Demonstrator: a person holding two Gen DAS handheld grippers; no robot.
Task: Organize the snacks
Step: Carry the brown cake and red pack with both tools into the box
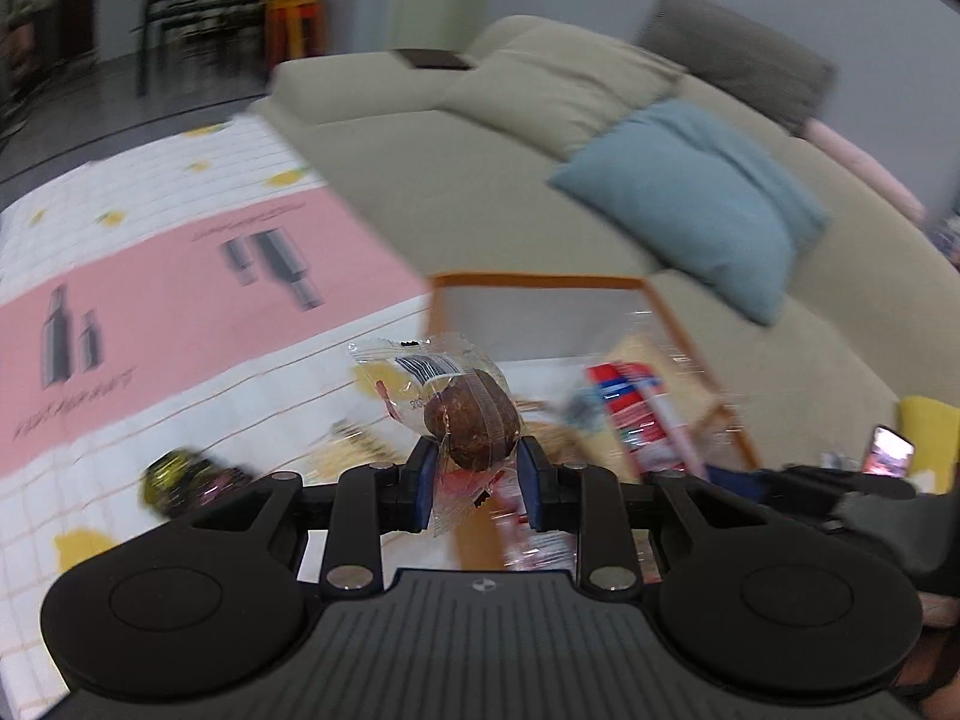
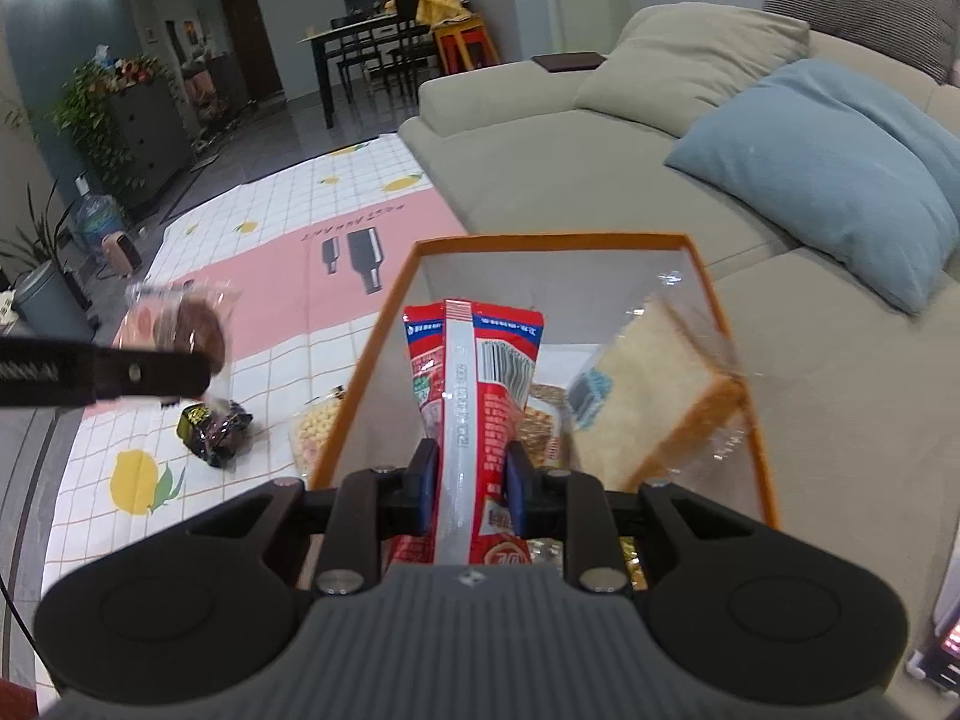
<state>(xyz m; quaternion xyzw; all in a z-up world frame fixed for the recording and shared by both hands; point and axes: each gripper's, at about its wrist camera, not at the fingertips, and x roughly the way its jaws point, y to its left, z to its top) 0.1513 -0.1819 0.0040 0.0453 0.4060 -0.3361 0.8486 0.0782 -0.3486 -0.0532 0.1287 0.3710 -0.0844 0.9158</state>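
Note:
My left gripper is shut on a clear-wrapped brown cake and holds it in the air over the mat, left of the orange box. The same cake shows in the right wrist view, at the tip of the left gripper. My right gripper is shut on a red snack pouch standing upright inside the orange box. A wrapped bread slice leans against the box's right wall.
A dark candy packet and a clear pack of pale puffs lie on the checked play mat left of the box. A beige sofa with a blue cushion stands behind and to the right.

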